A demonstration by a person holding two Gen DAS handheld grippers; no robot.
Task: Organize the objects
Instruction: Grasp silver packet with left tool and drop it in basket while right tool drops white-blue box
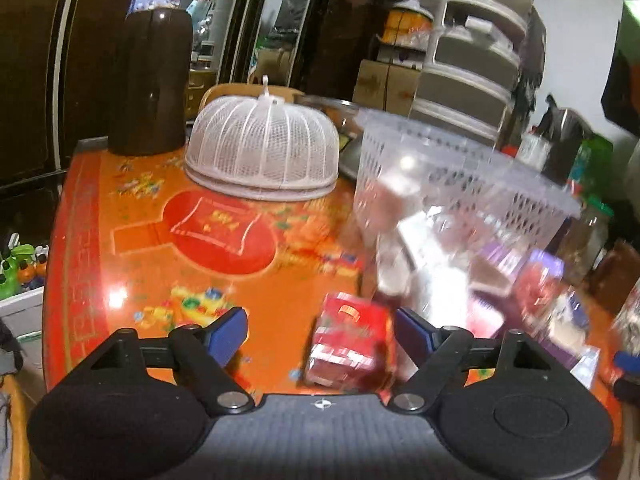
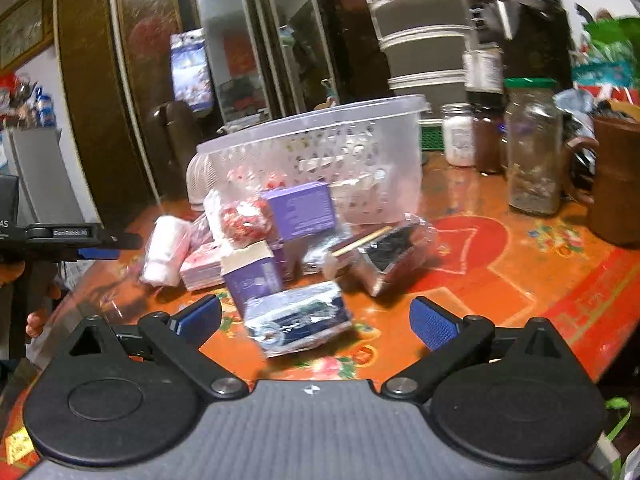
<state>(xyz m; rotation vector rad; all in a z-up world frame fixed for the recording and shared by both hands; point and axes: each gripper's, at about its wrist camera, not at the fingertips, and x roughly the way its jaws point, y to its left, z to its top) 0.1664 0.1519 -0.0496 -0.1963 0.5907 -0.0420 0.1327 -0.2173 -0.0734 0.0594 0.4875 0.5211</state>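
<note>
Two grippers are over a table (image 1: pixel 132 264) covered in an orange and red patterned cloth.

From the left wrist camera, the left gripper (image 1: pixel 320 330) has its blue-padded jaws spread apart, nothing pressed between them. A small red box (image 1: pixel 350 344) sits on the cloth in the gap, closer to the right-hand pad; the picture is too blurred to say whether it touches that pad. Just beyond stands a clear perforated plastic basket (image 1: pixel 460 184), upright, with smeared pale shapes seen through its wall. Right of the red box lie blurred purple and red packets (image 1: pixel 536 284). Farther back on the cloth rests a white mesh food cover (image 1: pixel 262 152), and behind that, at the far edge, a tall dark brown container (image 1: pixel 150 80).

From the right wrist camera, the right gripper (image 2: pixel 316 318) is splayed wide, its pads touching nothing. Between them, nearer the left-hand pad, lies a dark blue packet in clear wrap (image 2: pixel 298 320). Behind it a purple box with a cream top (image 2: pixel 254 272) stands on end, another purple box (image 2: pixel 300 210) leans on the heap above it, and a red-and-white bag (image 2: pixel 244 220) and a pink roll (image 2: pixel 166 250) lie beside them. A foil-lined tray (image 2: pixel 390 256) sits to the right. All are heaped in front of the basket (image 2: pixel 320 152), outside it. Glass jars (image 2: pixel 532 148) stand along the far right edge. At the left margin the other gripper (image 2: pixel 98 254) shows, with a hand (image 2: pixel 38 322) below it.
</note>
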